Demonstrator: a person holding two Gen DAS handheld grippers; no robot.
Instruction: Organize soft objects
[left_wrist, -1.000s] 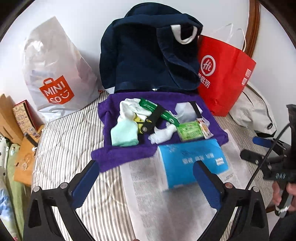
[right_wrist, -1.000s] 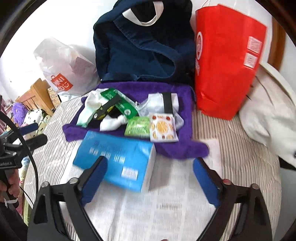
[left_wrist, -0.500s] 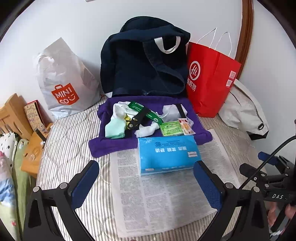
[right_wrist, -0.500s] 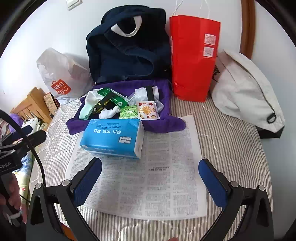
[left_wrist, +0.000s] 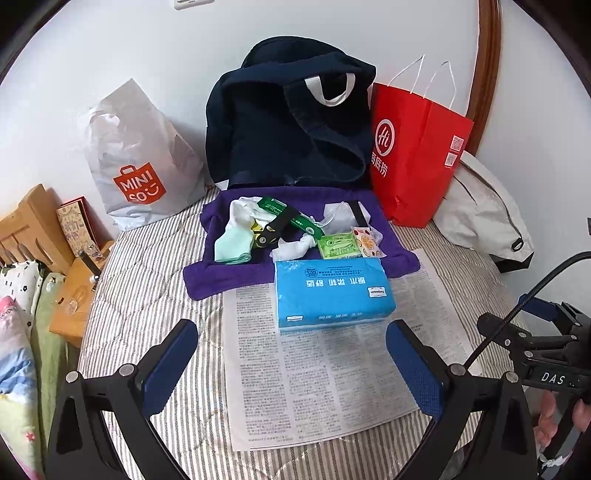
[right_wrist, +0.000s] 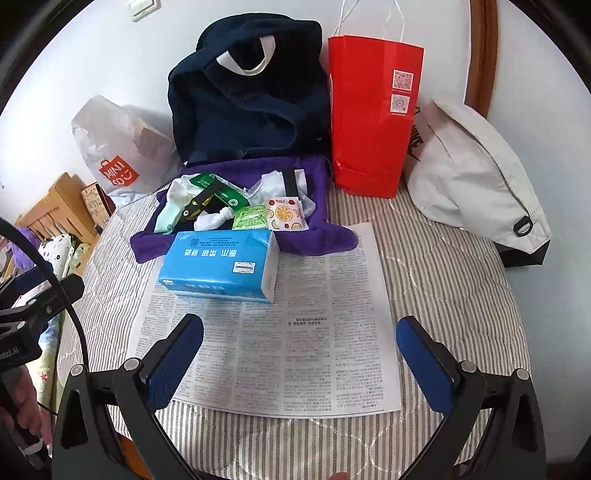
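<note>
We list a blue tissue pack (left_wrist: 332, 291) on newspaper (left_wrist: 332, 369). Behind it we note a purple towel (left_wrist: 229, 273) bearing small soft items.

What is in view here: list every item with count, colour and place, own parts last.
Soft tissue pack: one, blue, on newspaper, back edge on towel.
Printed newspaper sheet: one, white, on striped bedcover.
Purple towel: one, under small items.
Small items: several, white, mint, green, orange-printed packets.
Fabric backpack: one, navy, against wall.
Paper bag: one, red, right of backpack.
Plastic bag: one, white, left.
Canvas bag: one, cream, far right.
Left gripper: open, empty.
Right gripper: open, empty.
</note>
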